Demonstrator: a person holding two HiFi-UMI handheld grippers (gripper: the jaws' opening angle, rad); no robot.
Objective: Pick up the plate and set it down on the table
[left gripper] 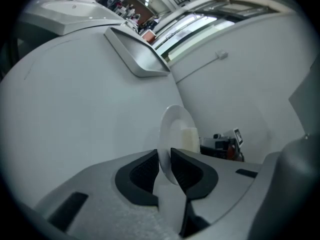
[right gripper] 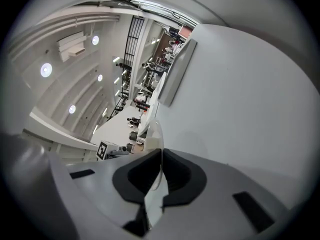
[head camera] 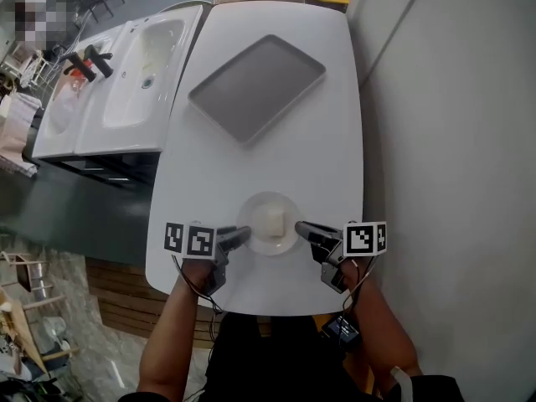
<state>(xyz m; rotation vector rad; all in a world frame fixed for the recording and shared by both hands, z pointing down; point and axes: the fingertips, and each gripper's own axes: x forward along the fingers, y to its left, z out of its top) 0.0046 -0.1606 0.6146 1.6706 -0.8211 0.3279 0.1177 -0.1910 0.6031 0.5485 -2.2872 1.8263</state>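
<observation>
Now right hand-held gripper (right gripper: 160,153) pinches plate (head camera: 255,208) rim.

White table (head camera: 335,99); grey tray (head camera: 256,86) at far end.

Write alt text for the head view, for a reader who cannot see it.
From above, the left gripper and the right gripper reach a white plate from opposite sides near the front edge of a white table. A grey tray lies beyond it, two sinks at left.

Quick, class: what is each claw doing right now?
Left claw: slightly open, the plate rim between its jaws, not clamped.
Right claw: closed on the plate's opposite rim.
</observation>
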